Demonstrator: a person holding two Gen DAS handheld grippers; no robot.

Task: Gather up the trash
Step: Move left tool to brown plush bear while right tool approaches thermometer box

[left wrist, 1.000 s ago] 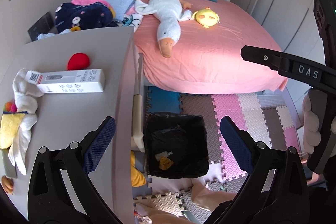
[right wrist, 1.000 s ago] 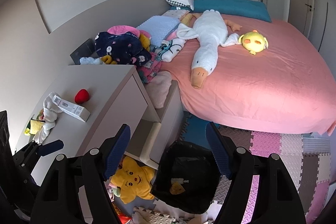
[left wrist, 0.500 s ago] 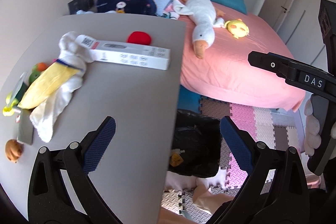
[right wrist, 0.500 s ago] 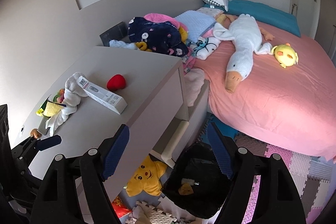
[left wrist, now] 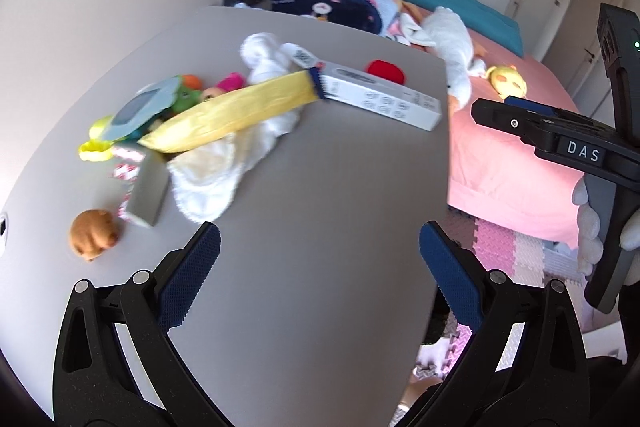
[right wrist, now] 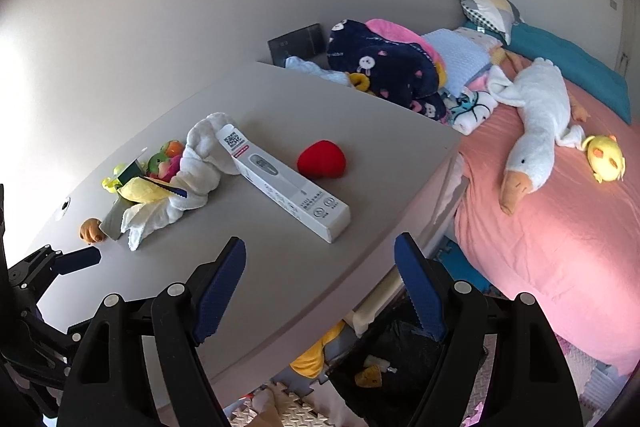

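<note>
On the grey desk (left wrist: 328, 195) lie a long white carton (left wrist: 380, 99), a yellow wrapper (left wrist: 236, 115) on a white cloth (left wrist: 216, 171), and a small grey box (left wrist: 148, 187). My left gripper (left wrist: 320, 279) is open and empty above the desk's near part. My right gripper (right wrist: 320, 283) is open and empty over the desk's front edge; the carton (right wrist: 288, 183) lies just beyond it. The black-lined trash bin (right wrist: 384, 359) stands on the floor below, with scraps inside.
A red plush (right wrist: 322, 159), a brown toy (left wrist: 94, 235) and several small toys (right wrist: 160, 163) lie on the desk. The pink bed (right wrist: 560, 227) with a white goose plush (right wrist: 536, 131) is at right. Foam mats (left wrist: 512, 243) cover the floor.
Both grippers have swung left, from over the bin and floor to over the desk. The carton, wrapper and cloth are now nearer. Both stay open.
</note>
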